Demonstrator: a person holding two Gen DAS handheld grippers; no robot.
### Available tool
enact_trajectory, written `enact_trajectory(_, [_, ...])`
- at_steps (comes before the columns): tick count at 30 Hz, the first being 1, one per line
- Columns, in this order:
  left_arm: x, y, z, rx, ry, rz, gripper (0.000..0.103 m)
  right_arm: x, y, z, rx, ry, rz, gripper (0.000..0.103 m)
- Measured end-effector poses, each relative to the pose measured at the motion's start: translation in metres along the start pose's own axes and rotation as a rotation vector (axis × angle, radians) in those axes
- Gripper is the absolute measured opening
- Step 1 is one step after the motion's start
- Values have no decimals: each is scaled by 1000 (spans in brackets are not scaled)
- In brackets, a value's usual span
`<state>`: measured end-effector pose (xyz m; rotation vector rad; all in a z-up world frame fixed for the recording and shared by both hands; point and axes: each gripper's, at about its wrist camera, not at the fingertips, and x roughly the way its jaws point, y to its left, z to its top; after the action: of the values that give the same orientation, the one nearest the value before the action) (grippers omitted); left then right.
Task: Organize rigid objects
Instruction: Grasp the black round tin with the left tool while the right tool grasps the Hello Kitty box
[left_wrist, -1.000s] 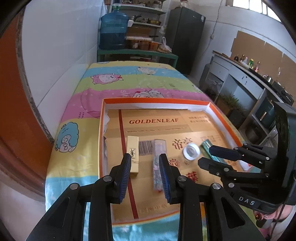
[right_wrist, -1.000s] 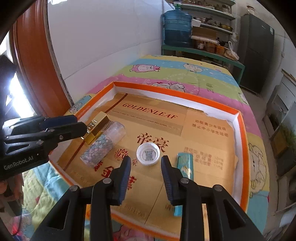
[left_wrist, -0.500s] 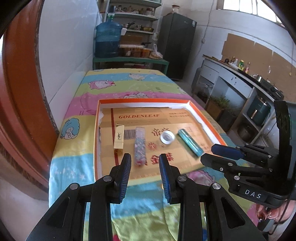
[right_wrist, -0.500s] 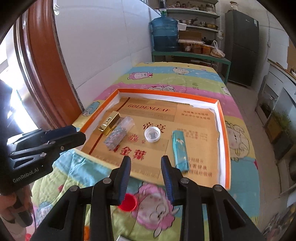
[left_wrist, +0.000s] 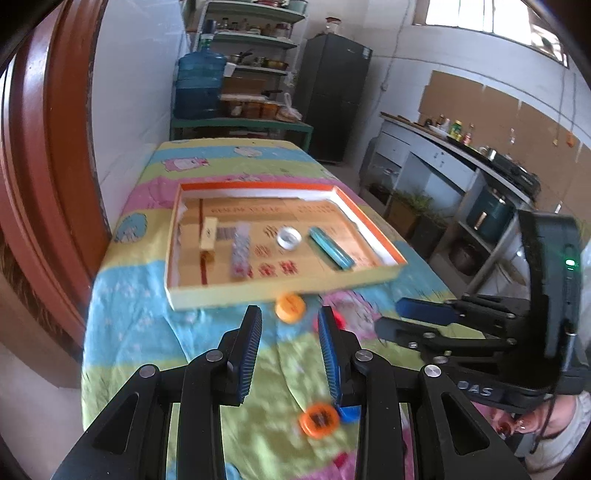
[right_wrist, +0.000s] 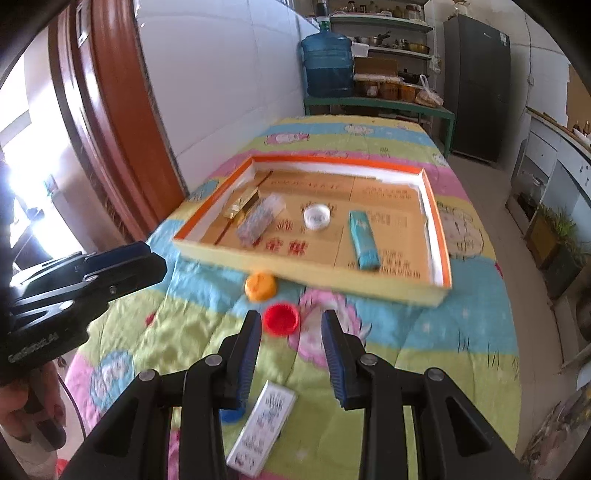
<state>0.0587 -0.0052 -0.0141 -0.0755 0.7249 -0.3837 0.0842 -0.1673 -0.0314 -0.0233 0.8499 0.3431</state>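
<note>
An orange-rimmed shallow box (left_wrist: 258, 291) (right_wrist: 332, 273) lies on the quilt-covered table. It holds a gold box (left_wrist: 208, 236) (right_wrist: 243, 205), a patterned tube (left_wrist: 240, 251) (right_wrist: 258, 219), a white cap (left_wrist: 289, 238) (right_wrist: 316, 216) and a teal box (left_wrist: 330, 247) (right_wrist: 364, 238). On the quilt in front of it lie an orange cap (left_wrist: 290, 307) (right_wrist: 260, 285), a red cap (right_wrist: 280, 318), a second orange cap (left_wrist: 319, 419), a blue cap (right_wrist: 231, 415) and a white patterned box (right_wrist: 262, 428). My left gripper (left_wrist: 289, 314) (right_wrist: 147, 258) and right gripper (right_wrist: 291, 319) (left_wrist: 391, 317) hover open over these, holding nothing.
A white wall and a red-brown door frame (left_wrist: 44, 184) run along the table's left side. A blue water jug (right_wrist: 327, 66) and shelves stand beyond the far end. A kitchen counter (left_wrist: 461, 155) lines the right. A hand (right_wrist: 33, 417) holds the left gripper.
Both grippers have drawn back from above the box toward the table's near end. The loose caps and the white patterned box on the quilt have come into view.
</note>
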Motion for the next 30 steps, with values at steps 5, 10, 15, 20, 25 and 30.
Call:
enact_trajectory(5, [-9, -18, -30, 41, -1, -21, 32, 6, 7, -31, -3, 64, 13, 34])
enact_trajectory(10, [-15, -34, -60, 75, 3, -21, 33, 11, 13, -53, 20, 99, 24, 34])
enact_trajectory(15, [-18, -45, -79, 86, -2, -12, 33, 15, 19, -64, 16, 112, -1, 34])
enact_trajectory(20, [-22, -54, -92, 129, -9, 23, 32, 15, 29, -65, -19, 103, -60, 34])
enact_trajectory(25, [-22, -53, -101, 140, 10, -20, 33, 14, 27, -65, -24, 116, -44, 30])
enact_trajectory(30, [-15, -70, -108, 208, 35, -70, 33, 6, 4, -67, 21, 108, -72, 29])
